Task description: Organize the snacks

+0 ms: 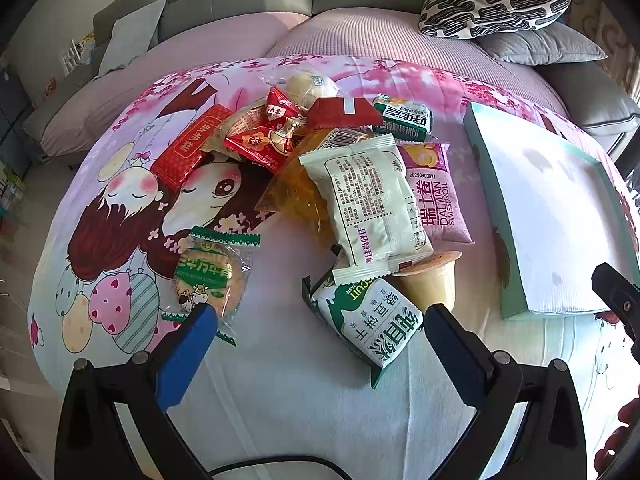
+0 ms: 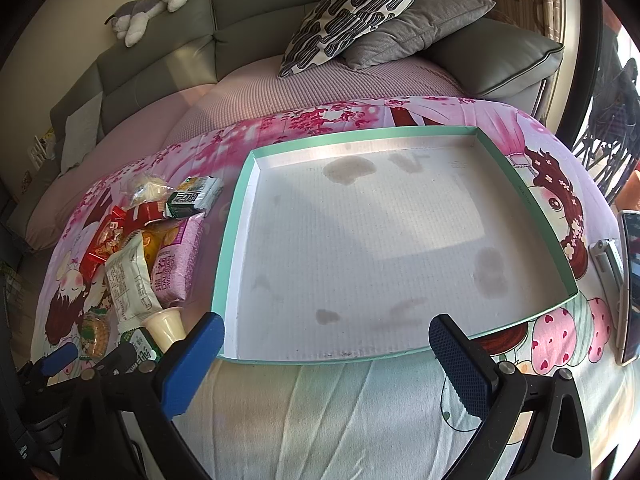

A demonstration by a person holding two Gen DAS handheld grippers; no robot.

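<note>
A heap of wrapped snacks lies on a cartoon-print cloth. In the left wrist view my left gripper [image 1: 320, 320] is open, its blue fingers either side of a green-and-white biscuit pack [image 1: 366, 320]. Behind that pack lie a pale cream packet [image 1: 364, 200], a pudding cup [image 1: 434, 280], a pink Swiss roll pack [image 1: 434, 194] and red wrappers [image 1: 180, 152]. A round cracker pack [image 1: 210, 274] sits by the left finger. In the right wrist view my right gripper [image 2: 326, 332] is open at the near rim of an empty teal-edged shallow box [image 2: 528, 196]. The snack pile [image 2: 140, 248] lies left of the box.
A grey sofa with a patterned cushion [image 1: 494, 6] and a grey cushion [image 2: 416, 32] stands behind the cloth. A plush toy [image 2: 154, 4] lies on the sofa back. A phone [image 2: 630, 280] lies at the right edge of the cloth.
</note>
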